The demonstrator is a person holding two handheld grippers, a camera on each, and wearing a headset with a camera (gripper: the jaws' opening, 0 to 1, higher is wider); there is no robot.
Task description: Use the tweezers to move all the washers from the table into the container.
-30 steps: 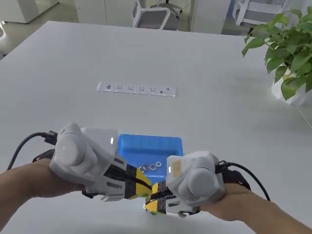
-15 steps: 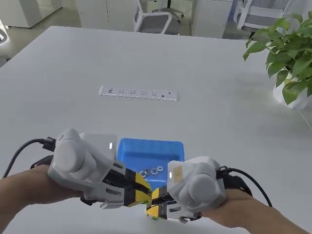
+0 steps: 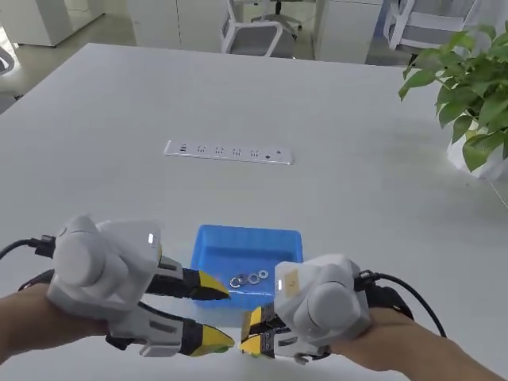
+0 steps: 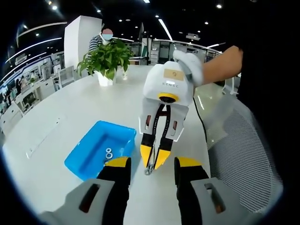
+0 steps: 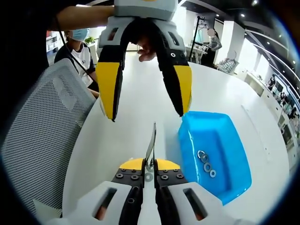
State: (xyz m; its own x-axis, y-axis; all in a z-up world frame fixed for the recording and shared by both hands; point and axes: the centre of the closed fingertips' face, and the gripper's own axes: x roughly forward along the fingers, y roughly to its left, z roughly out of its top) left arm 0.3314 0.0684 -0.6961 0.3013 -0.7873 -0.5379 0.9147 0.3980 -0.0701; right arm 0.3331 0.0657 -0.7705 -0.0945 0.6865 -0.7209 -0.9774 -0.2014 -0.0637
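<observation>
Left tongs (image 3: 213,311) stand wide open in the head view, yellow tips well apart. They have drawn back to the left; half a second ago they were nearly closed and pressed against the tips of the right tongs (image 3: 251,332). The right tongs are closed, low over the near edge of the worktop (image 3: 341,175). Just beyond both sits the blue container (image 3: 246,244), with a few washers (image 3: 250,279) lying in a short row on its floor. I cannot make out any washer on the bare worktop around it.

From the left gripper view, the open left tongs (image 4: 152,163) frame the right tongs (image 4: 154,157). These point straight back at them and pinch the tweezers (image 4: 149,168) between their yellow tips. The left tongs touch nothing. The container (image 4: 89,152) lies to the left with the washers (image 4: 108,153) inside.

From the right gripper view, the right tongs (image 5: 144,164) are clamped on the tweezers (image 5: 151,138), whose thin blade runs forward towards the gaping left tongs (image 5: 146,101). The container (image 5: 220,136) is beside it on the right, washers (image 5: 205,164) in it.

My reading: the left tongs have let go after steadying the tweezers, so the right tongs alone carry the tool now. Either a washer remains somewhere I cannot see, or the transfer is all but done.
</observation>
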